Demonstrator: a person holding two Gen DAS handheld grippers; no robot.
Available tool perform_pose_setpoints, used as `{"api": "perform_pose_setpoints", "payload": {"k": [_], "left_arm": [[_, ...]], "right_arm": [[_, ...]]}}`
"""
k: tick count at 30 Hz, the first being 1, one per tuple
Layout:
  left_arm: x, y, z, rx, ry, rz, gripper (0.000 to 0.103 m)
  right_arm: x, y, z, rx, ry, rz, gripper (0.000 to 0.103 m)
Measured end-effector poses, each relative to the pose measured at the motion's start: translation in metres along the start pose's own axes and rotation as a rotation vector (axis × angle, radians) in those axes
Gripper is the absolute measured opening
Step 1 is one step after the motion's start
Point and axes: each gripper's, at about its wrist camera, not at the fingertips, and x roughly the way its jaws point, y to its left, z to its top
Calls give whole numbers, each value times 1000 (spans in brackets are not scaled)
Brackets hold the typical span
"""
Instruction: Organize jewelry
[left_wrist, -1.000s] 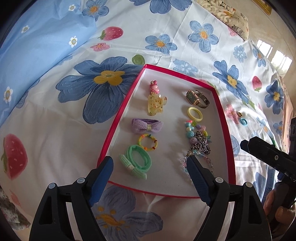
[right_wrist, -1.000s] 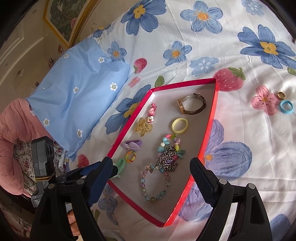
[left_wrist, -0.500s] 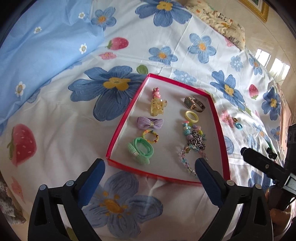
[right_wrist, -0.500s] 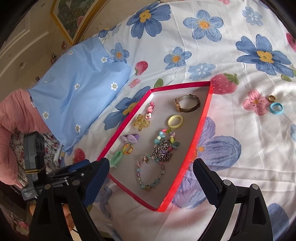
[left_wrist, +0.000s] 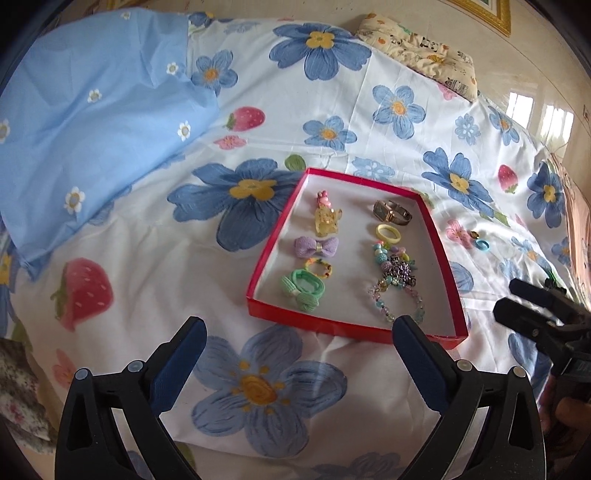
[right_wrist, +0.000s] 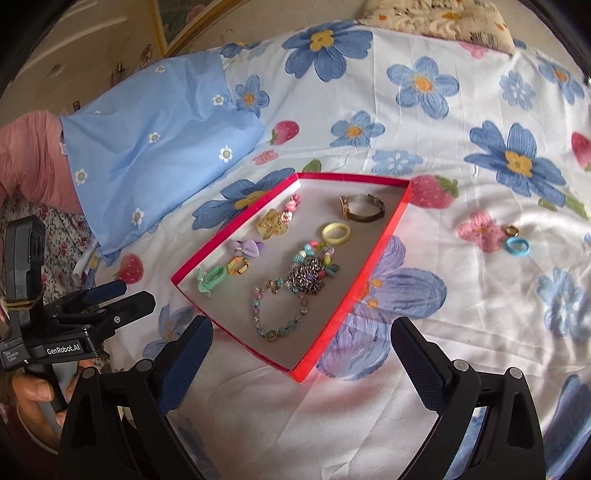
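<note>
On the bed (left_wrist: 155, 280), spread with a white sheet printed in blue flowers and strawberries, lies a shallow red tray (left_wrist: 260, 271) with a grey floor. Its contents sit in two rough rows. Along one side, from the far end toward the near wall, come a small pink clip (left_wrist: 324, 197), a yellow claw clip (left_wrist: 327, 221), a lilac bow (left_wrist: 316, 247), a small multicoloured hair tie (left_wrist: 319, 266) and a green hair tie (left_wrist: 301, 289). Along the other side are a wristwatch (left_wrist: 391, 212), a pale yellow ring (left_wrist: 388, 233), a heap of coloured beads and dark chain (left_wrist: 397, 266), and a beaded bracelet (right_wrist: 280, 312) nearest the front wall.

Outside the tray, well apart from it on the sheet, a blue ring (right_wrist: 518, 246) lies just beside a small gold ring (right_wrist: 512, 230), next to a printed pink flower. A light blue pillow (left_wrist: 92, 110) rests at the far corner of the bed.

Both tools hover short of the tray, over the sheet. The left gripper (left_wrist: 299, 360) has its jaws spread wide with nothing between them but printed cloth. The right gripper (right_wrist: 301, 356) has its jaws opening, also empty, with the tray's near corner showing in the gap. A person's hand (right_wrist: 33, 391) holds the left tool's handle.
</note>
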Motion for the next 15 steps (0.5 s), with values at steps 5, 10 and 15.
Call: {"api": "perform_pose_setpoints", "payload": {"k": [5,10,15], "left_arm": [[-29,-8,11,64,-79,18,102],[-53,-16,21,113,-137,49,102],[-43,-12,9,75,-127,63,102]], "right_arm": [[-21,8,17,-47,-34,-24,98],[-53,19,44,-100,-112,-40,101],[-44,27,35,-107,-89,-47,103]]}}
